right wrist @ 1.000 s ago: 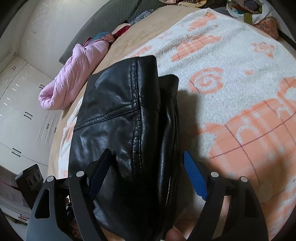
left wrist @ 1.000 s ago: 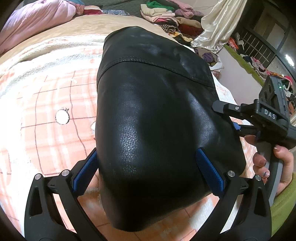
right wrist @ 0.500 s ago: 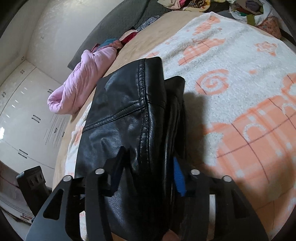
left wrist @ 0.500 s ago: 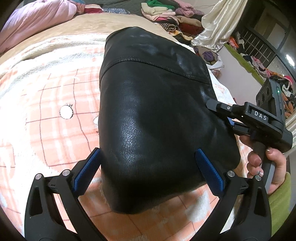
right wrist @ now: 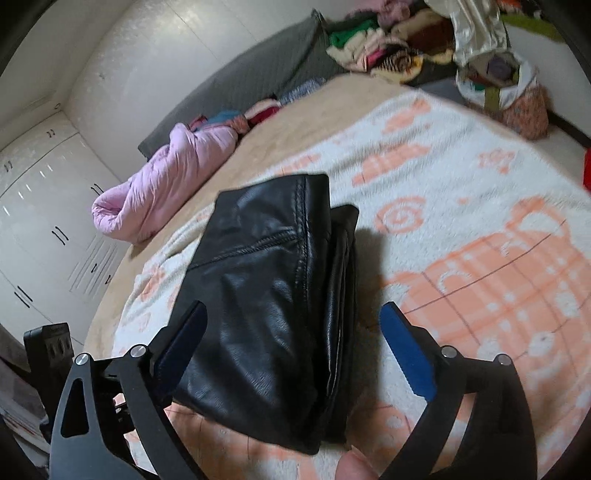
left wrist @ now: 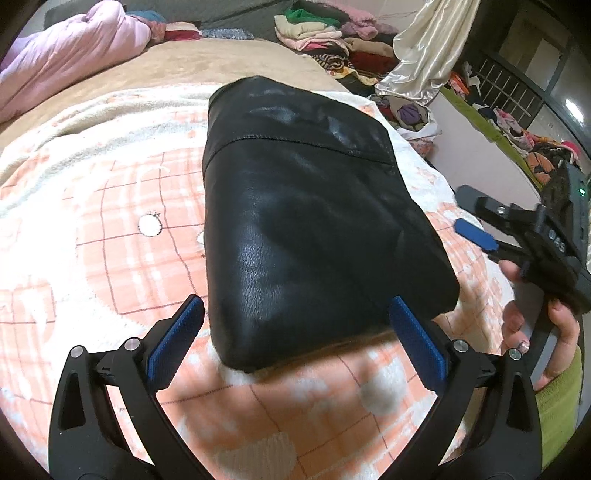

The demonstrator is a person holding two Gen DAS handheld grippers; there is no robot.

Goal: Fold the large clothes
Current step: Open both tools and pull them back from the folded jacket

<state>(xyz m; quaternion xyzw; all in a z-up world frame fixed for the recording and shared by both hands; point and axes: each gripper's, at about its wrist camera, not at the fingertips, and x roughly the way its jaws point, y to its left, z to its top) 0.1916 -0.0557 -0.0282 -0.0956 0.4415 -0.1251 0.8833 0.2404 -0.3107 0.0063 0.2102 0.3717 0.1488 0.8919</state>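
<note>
The black leather garment (left wrist: 303, 221) is lying folded into a compact stacked bundle on the orange-and-white blanket (left wrist: 92, 229) that is covering the bed. In the right wrist view its layered edges (right wrist: 340, 295) are showing on one side, reasonably aligned, with the top panel seam running across.

The left gripper (left wrist: 295, 332) is standing with its blue pads spread wide, one on each side of the near end of the bundle, and neither pad is pressing on the leather. The right gripper (right wrist: 295, 343) is likewise spread; its jaws have just been opening, and the bundle is sitting between them but free of both pads. In the left wrist view this gripper (left wrist: 517, 236) is appearing off the bundle's side, carried by a hand (left wrist: 546, 332) in a green sleeve.

Judgement: the fold appears essentially finished and the release is under way. To complete it well, both grippers should be lifting clear without dragging a pad across the top layer, since stiff leather is likely to spring open if nudged. The stacked edges warrant a check; if the upper flap is rising, a light press on top would be settling it. The pile of folded clothes (left wrist: 314, 33) beyond the bed looks a plausible destination.
</note>
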